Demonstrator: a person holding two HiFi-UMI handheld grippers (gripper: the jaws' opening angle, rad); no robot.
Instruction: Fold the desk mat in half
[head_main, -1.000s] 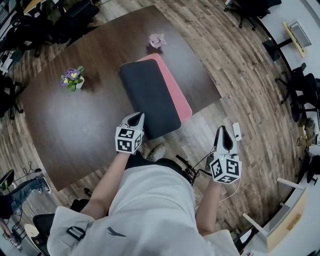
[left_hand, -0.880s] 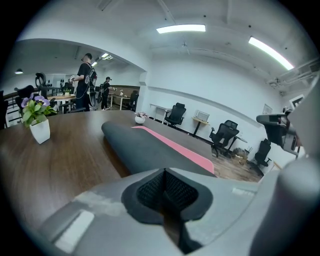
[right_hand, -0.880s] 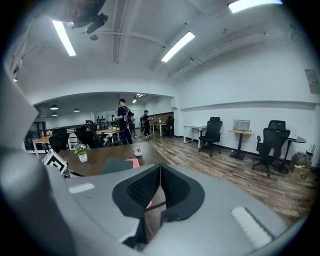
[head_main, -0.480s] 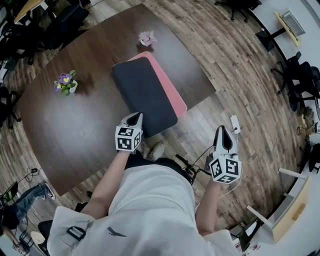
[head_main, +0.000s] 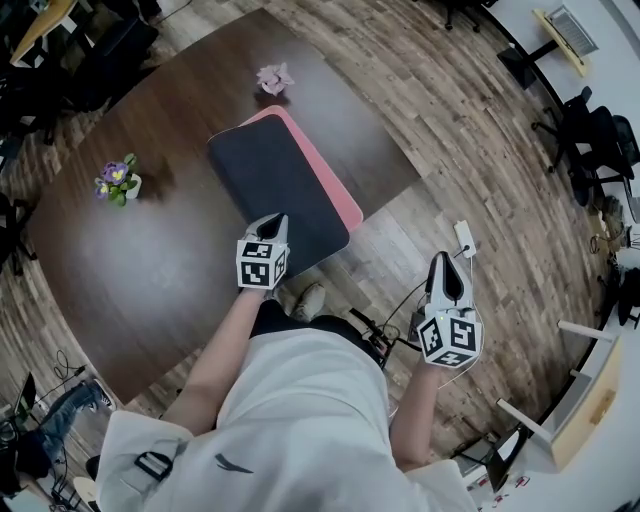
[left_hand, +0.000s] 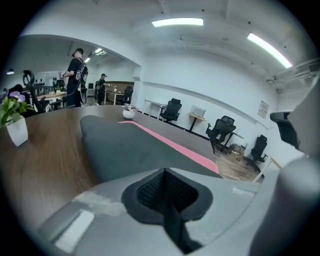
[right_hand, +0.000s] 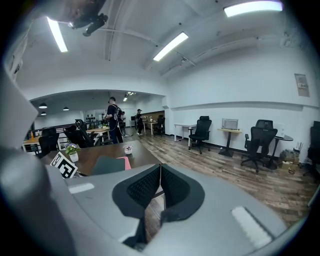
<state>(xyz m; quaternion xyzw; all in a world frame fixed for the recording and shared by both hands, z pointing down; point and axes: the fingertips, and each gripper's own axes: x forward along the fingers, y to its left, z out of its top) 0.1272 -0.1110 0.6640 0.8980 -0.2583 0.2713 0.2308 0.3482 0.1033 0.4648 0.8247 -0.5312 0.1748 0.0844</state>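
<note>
**Item 1. Desk mat** (head_main: 270, 185): It is lying flat on the brown surface (head_main: 150, 270), dark grey face up. A pink strip (head_main: 335, 185) is showing along its right long side. Its near end is reaching the surface's edge. It looks as though a grey half is lying over a pink one, slightly offset, but I cannot say for sure.

**Item 2. Left claw** (head_main: 272, 222): It is hovering over the mat's near end with its jaws pressed together and nothing between them. It is not gripping the mat.

**Item 3. Right claw** (head_main: 443, 265): It is hanging over the floor, well to the right of the mat and off the surface. Its jaws are also together and empty.

**Item 4. Potted flowers** (head_main: 115, 182): They are standing well to the left of the mat.

**Item 5. Pink ornament** (head_main: 272, 78): It is sitting just beyond the mat's far end.

**Risks, as I am judging them:**
- With both claws closed, neither can take a corner until it opens. Pushing down shut would only be shoving the mat.
- The near end is sitting at the edge, so a careless nudge could be sliding the mat off towards the floor.
- Lifting with the left claw alone would be skewing the fold and widening the pink offset.
- A mat swept too far could be knocking the ornament beyond it.
</note>
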